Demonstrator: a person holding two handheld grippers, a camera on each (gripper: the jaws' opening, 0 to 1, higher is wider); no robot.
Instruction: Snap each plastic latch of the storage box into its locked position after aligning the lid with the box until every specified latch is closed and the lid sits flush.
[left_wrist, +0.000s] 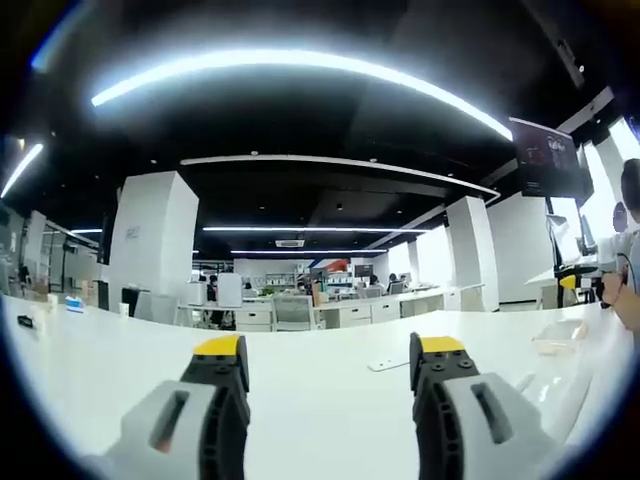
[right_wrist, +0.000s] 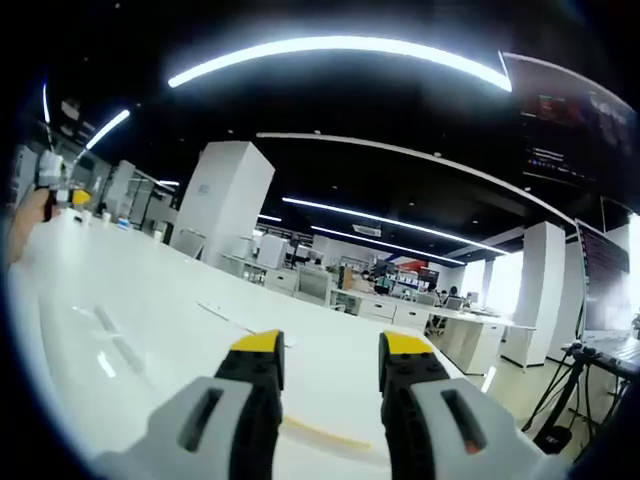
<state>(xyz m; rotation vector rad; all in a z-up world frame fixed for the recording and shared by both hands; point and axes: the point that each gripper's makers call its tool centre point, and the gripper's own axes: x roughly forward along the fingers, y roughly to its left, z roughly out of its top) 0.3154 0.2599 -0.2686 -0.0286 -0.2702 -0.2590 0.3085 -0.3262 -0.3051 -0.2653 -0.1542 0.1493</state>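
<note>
My left gripper (left_wrist: 330, 350) is open above a white table (left_wrist: 120, 370), with nothing between its yellow-tipped jaws. A clear plastic piece (left_wrist: 560, 338), possibly part of the storage box, lies on the table to the right, well beyond the jaws. A small flat white item (left_wrist: 386, 365) rests on the table just ahead of them. My right gripper (right_wrist: 330, 345) is also open and empty over the white table (right_wrist: 150, 300). Faint clear-plastic edges (right_wrist: 110, 335) show on the table to its left. I cannot make out any latch.
A person stands at the right edge, their hand (left_wrist: 612, 288) holding a yellow-tipped tool (left_wrist: 568, 280). At the left edge of the right gripper view, another hand (right_wrist: 25, 222) holds a similar tool (right_wrist: 55, 175). White pillars, desks and chairs stand beyond the table. A tripod (right_wrist: 560, 400) is at the right.
</note>
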